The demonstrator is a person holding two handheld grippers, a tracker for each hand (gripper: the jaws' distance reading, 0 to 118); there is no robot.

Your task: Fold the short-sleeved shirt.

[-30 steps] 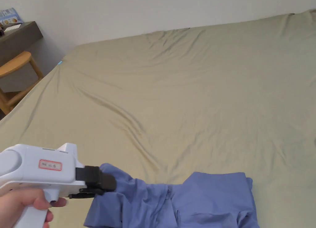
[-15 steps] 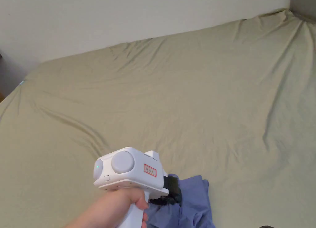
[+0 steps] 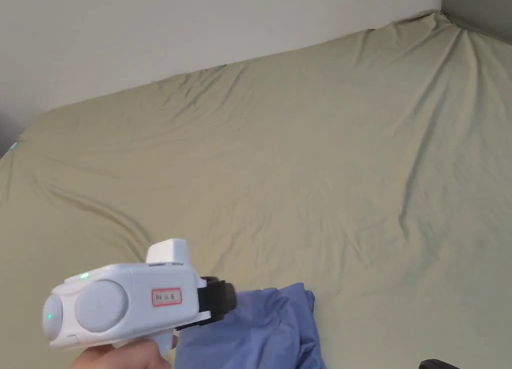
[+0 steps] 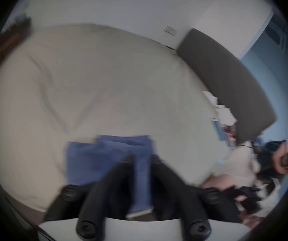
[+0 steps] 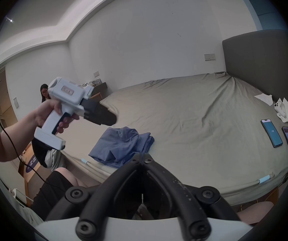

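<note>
The blue short-sleeved shirt (image 3: 265, 330) lies as a compact folded bundle near the front edge of the bed (image 3: 300, 160); it also shows in the right gripper view (image 5: 122, 144). My left gripper (image 3: 230, 300) hovers just left of it and a little above, clear of the cloth. Its own blurred view shows a gap between the jaws (image 4: 142, 157), with the shirt (image 4: 87, 157) visible behind them. From the right gripper view, the left gripper (image 5: 113, 118) hangs in the air with nothing in it. My right gripper (image 5: 142, 155) is shut and empty, held back over the bed's front edge.
An olive sheet covers the wide bed. Two phones (image 5: 271, 135) and crumpled white paper (image 5: 285, 110) lie near the grey headboard (image 5: 254, 62) at the right. Another person (image 5: 44, 93) sits by the far wall. A thin cable hangs along my left arm.
The left gripper carried the shirt's left side over to the right, folding it narrower, then let go and drew back left. The head camera panned to the right.
</note>
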